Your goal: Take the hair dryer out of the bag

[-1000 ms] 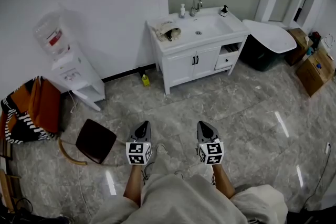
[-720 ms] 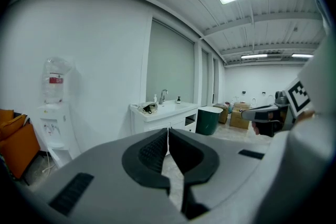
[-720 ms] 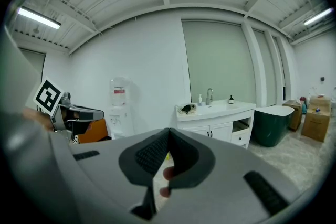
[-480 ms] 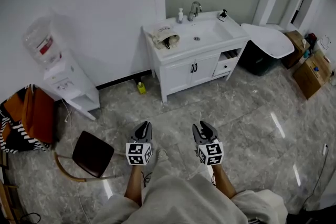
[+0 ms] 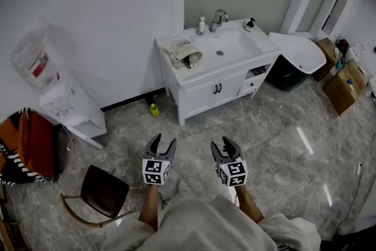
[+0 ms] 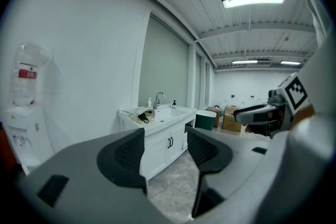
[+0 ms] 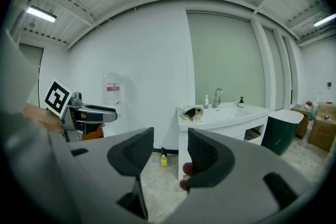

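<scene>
- So far nothing is out: we see the hair dryer (image 5: 188,62) inside the cloth bag (image 5: 181,51) on the vanity (image 5: 235,50), well apart from us.
- Our left gripper (image 5: 163,143) and right gripper (image 5: 221,146) are opening, with nothing between their jaws.
- Approach, grasp and pull-out all remain.

Bare floor (image 5: 258,126) is lying open between the person and the white vanity (image 5: 200,91), where the bag (image 5: 183,53) is sitting exposed at the counter's left end. A dark chair (image 5: 104,191) and a water dispenser (image 5: 67,110) are crowding the left side (a yellow bottle (image 5: 154,109) is standing by the wall there), while a lidded bin (image 5: 296,53) and cardboard boxes (image 5: 342,84) are hemming the right.
</scene>
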A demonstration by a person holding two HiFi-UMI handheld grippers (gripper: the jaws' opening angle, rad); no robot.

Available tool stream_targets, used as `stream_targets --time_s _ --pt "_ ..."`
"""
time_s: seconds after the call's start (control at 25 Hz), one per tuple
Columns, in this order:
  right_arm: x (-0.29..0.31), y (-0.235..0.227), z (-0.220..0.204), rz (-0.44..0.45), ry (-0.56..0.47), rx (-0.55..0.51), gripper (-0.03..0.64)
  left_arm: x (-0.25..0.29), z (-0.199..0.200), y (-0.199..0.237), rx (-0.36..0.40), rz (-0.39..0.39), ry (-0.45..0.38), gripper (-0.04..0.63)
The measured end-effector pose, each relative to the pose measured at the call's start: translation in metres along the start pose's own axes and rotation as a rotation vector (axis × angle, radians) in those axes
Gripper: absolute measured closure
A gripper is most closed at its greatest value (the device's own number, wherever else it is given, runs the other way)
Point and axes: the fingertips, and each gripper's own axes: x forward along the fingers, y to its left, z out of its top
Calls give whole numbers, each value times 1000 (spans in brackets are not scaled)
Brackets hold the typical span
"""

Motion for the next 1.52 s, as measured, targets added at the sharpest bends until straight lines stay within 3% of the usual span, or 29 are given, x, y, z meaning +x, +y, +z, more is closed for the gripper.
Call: stream_targets --time_s 0.52,1.16,1.52 --pt "115 -18 30 -79 9 3 453 89 24 90 18 -55 13 356" --pt "174 -37 31 -92 21 17 465 139 30 127 32 -57 36 356" --pt "227 -72 35 -82 22 28 468 199 38 145 41 -44 48 356"
